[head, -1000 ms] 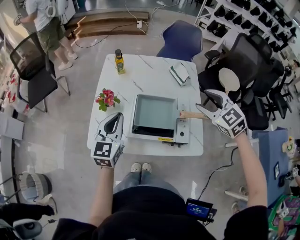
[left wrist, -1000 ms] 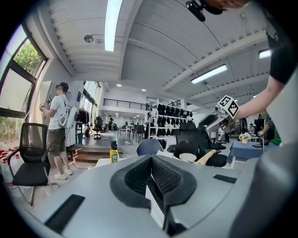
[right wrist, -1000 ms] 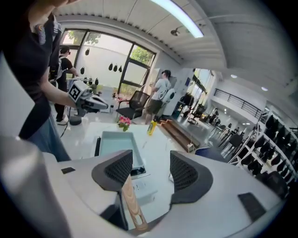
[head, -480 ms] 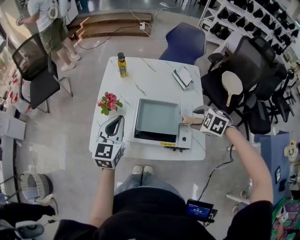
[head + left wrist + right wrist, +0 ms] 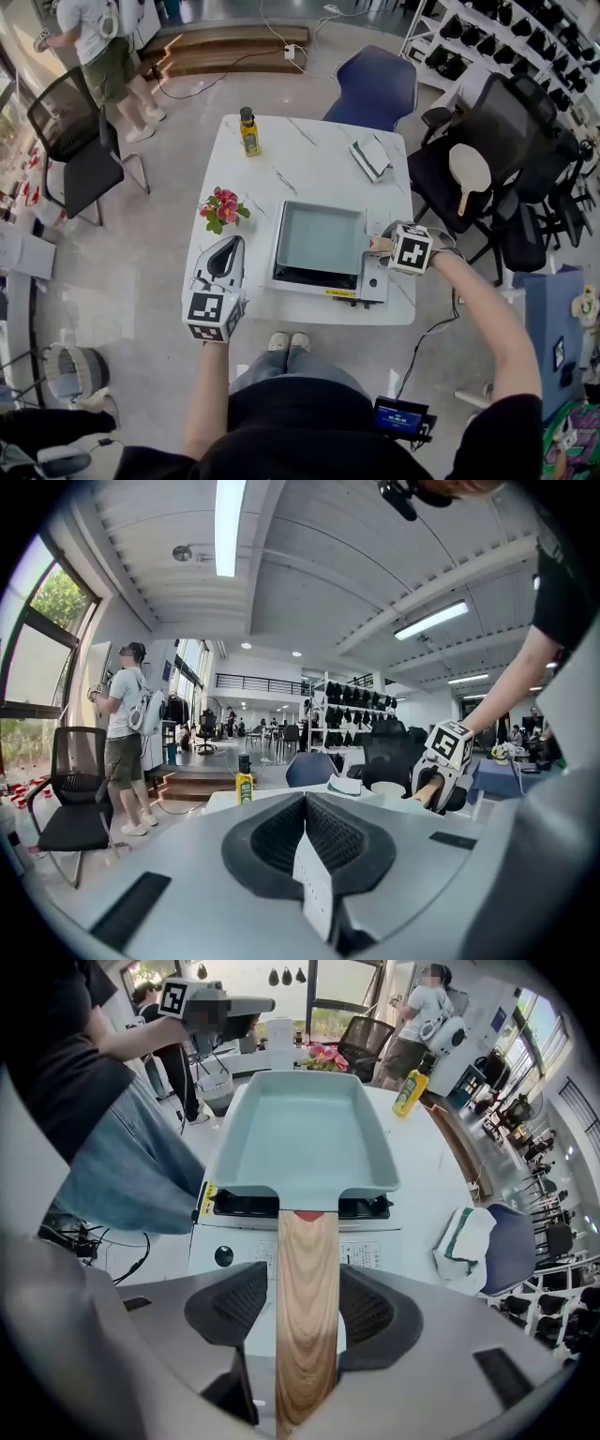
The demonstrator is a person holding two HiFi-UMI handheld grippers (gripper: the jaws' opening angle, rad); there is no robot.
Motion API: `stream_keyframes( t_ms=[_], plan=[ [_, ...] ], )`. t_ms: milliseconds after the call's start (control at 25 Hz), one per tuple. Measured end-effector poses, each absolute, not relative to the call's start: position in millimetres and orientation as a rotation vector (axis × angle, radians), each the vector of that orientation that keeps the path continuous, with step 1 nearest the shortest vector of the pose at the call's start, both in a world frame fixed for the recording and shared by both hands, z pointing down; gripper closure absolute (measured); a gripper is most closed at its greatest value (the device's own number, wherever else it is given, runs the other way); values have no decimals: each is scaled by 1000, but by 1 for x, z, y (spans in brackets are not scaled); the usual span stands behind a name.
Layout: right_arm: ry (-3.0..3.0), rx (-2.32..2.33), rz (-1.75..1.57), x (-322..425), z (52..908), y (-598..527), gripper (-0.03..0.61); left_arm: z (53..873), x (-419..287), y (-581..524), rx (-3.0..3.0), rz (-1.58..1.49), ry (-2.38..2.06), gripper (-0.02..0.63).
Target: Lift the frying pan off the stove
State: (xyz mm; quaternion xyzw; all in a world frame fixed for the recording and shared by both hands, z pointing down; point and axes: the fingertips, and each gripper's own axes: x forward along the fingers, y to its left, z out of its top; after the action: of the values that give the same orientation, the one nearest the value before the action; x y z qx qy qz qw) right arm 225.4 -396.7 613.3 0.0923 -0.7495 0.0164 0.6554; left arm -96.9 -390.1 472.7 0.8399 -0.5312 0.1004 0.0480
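Square frying pan (image 5: 317, 236) sitting on the stove (image 5: 373, 279), which stood at the near edge of the white table (image 5: 309, 150), toward its near right corner. The pan's wooden handle (image 5: 379, 246) pointed to the table's right edge, and my right gripper (image 5: 386, 247) was on it. In the right gripper view the handle (image 5: 307, 1316) ran straight between the two jaws, which were closed against its sides, while the pan body (image 5: 300, 1133) lay flat over the burner of the stove (image 5: 309, 1258). My left gripper (image 5: 228, 253) was over the near left corner of the table, well apart from the stove. Its own view showed the jaws (image 5: 305, 836) pressed together with nothing between them. Other items on the table: a yellow oil bottle (image 5: 248, 131) at the far left corner, a small bunch of flowers (image 5: 222, 208) by the left edge and a folded cloth (image 5: 373, 157) toward the far right corner.
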Motion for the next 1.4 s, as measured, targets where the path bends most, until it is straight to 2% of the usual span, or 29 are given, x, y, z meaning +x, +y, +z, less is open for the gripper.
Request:
stream_keyframes(
  t_ms=[440,800,960,1400],
  plan=[
    [-1645,171,62,225,628,-398,354,474,-99,-390,2551,315,-1626,594],
    [-1634,160,43,222,634,-399,431,478,-97,-390,2543,324,-1623,594],
    [-1620,165,25,225,632,-402,485,478,-97,-388,2540,328,-1625,594],
    [-1602,152,10,227,635,-402,499,481,-98,-389,2539,333,-1626,594]
  ],
)
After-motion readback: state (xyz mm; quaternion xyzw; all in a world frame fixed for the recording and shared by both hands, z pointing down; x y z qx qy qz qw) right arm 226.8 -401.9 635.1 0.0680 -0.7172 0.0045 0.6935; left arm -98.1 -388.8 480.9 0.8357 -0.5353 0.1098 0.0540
